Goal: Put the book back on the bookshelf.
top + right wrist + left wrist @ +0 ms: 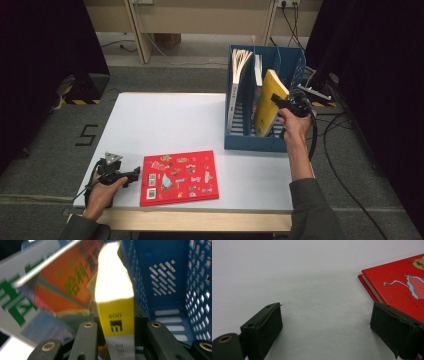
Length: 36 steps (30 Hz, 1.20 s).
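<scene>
Looking from the left side first: your left gripper is parked on the white table, jaws spread wide with nothing between them. In the left gripper view, one jaw sits just beside the corner of the red book, but it isn't gripping it. That red book lies flat near the front edge of the table, so I'd say it's the one left to file.

Moving right, the blue file rack stands at the far right of the table. It already has a white book or folder leaning in its left slot, plus another colourful cover next to it.

Then your right gripper is clamped on the spine end of the yellow book, jaws pinched snug on both sides in the right gripper view. The book is tilted, lower part inside the rack and top poking out, so it doesn't look fully seated.

So, roughly: rack partly filled, yellow one mid-insert, red one waiting.
</scene>
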Available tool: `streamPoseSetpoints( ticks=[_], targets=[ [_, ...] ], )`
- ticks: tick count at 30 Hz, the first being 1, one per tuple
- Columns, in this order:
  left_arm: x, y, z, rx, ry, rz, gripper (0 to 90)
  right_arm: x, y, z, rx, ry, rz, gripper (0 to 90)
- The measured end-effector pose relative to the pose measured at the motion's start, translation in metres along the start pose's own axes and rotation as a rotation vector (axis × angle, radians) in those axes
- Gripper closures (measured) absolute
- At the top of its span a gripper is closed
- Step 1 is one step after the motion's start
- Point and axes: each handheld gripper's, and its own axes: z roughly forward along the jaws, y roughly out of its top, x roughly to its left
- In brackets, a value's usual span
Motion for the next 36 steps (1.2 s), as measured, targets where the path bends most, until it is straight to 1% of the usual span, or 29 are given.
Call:
streamPoseSetpoints(
  ticks=[2, 4, 5, 7, 8, 9, 12, 15, 17, 18, 20, 22, 25, 27, 28, 31, 32, 36],
  targets=[
    [0.000, 0.000, 0.000, 0.000, 0.000, 0.000, 9.3, 0.002, 0.006, -0.001, -0.007, 0.009, -0.004, 73.3],
    [0.000, 0.000, 0.000, 0.000, 0.000, 0.001, 9.3, 0.005, 0.012, -0.001, -0.028, 0.004, 0.000, 73.3],
    [0.000, 0.000, 0.000, 0.000, 0.000, 0.000, 9.3, 0.007, 0.015, -0.001, -0.033, 0.001, 0.006, 73.4],
    [0.000, 0.000, 0.000, -0.001, 0.000, 0.000, 9.3, 0.010, 0.024, 0.001, -0.047, -0.010, -0.008, 73.9],
    [0.000, 0.000, 0.000, 0.001, 0.000, 0.002, 9.3, 0.013, 0.028, 0.003, -0.055, -0.024, -0.006, 73.9],
    [0.000, 0.000, 0.000, -0.001, 0.000, 0.000, 9.3, 0.014, 0.029, 0.004, -0.056, -0.028, -0.006, 73.9],
    [0.000, 0.000, 0.000, 0.000, 0.000, 0.000, 9.3, 0.022, 0.041, 0.013, -0.054, -0.055, -0.045, 74.0],
    [0.000, 0.000, 0.000, -0.002, -0.001, -0.003, 9.3, 0.029, 0.049, 0.024, -0.065, -0.075, -0.059, 74.0],
    [0.000, 0.000, 0.000, -0.002, -0.001, -0.002, 9.3, 0.032, 0.051, 0.030, -0.084, -0.085, -0.073, 74.0],
    [0.000, 0.000, 0.000, -0.002, -0.001, -0.003, 9.4, 0.034, 0.052, 0.034, -0.082, -0.087, -0.090, 73.9],
    [0.000, 0.000, 0.000, -0.001, -0.003, -0.003, 9.3, 0.036, 0.048, 0.042, -0.078, -0.094, -0.098, 73.6],
    [0.000, 0.000, 0.000, 0.003, -0.002, 0.003, 9.4, 0.034, 0.043, 0.046, -0.067, -0.095, -0.109, 73.2],
    [0.000, 0.000, 0.000, 0.000, -0.001, 0.000, 9.4, 0.028, 0.032, 0.052, -0.041, -0.091, -0.079, 71.7],
    [0.000, 0.000, 0.000, -0.001, 0.000, 0.000, 9.4, 0.023, 0.023, 0.058, -0.028, -0.086, -0.075, 70.5],
    [0.000, 0.000, 0.000, 0.000, -0.001, 0.000, 9.4, 0.022, 0.022, 0.059, -0.042, -0.073, -0.062, 70.5],
    [0.000, 0.000, 0.000, 0.002, -0.001, 0.003, 9.3, 0.022, 0.022, 0.060, -0.023, -0.060, -0.064, 70.4],
    [0.000, 0.000, 0.000, 0.002, -0.001, 0.003, 9.3, 0.022, 0.023, 0.059, -0.016, -0.066, -0.068, 70.3],
    [0.000, 0.000, 0.000, 0.003, -0.001, 0.004, 9.4, 0.023, 0.019, 0.053, 0.005, -0.048, -0.079, 68.4]
  ],
)
